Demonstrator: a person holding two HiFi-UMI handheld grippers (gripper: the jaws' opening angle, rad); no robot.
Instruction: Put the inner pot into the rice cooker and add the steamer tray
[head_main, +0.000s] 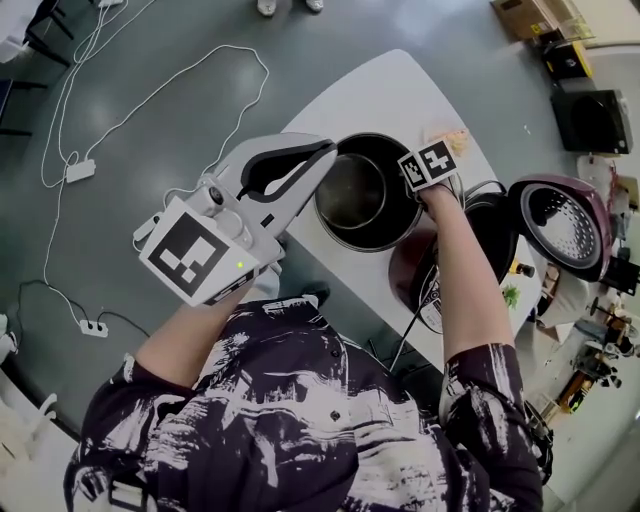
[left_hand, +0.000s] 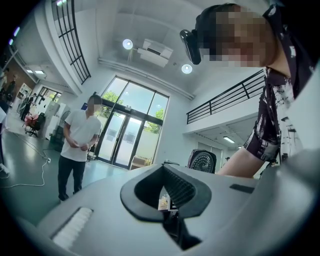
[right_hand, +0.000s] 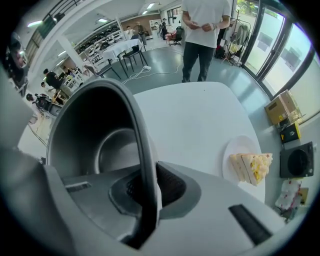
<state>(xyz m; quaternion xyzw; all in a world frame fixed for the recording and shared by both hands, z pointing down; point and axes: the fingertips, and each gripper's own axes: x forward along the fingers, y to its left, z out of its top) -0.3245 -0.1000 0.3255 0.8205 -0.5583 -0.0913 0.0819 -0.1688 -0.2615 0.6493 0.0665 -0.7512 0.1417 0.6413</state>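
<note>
The right gripper (right_hand: 148, 187) was clenched on the rim of the pot (right_hand: 85, 135). The pot stood upright on the worktop (right_hand: 200, 120) beside the open cooker (head_main: 408, 266), mouth up, axis vertical. It would best be lifted level, then lowered straight in. The left gripper (head_main: 328, 150) was held closed, empty.

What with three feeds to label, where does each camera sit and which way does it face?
Head view: on the head, steeply down at table, inner pot, open rice cooker; both forearms show.
Left gripper view: on the left gripper, level toward a bystander; shut jaws, person's arm show.
Right gripper view: on the right gripper, downward; jaws pinch the pot's rim.
Shared: head and right gripper views both show pot and table.
</note>
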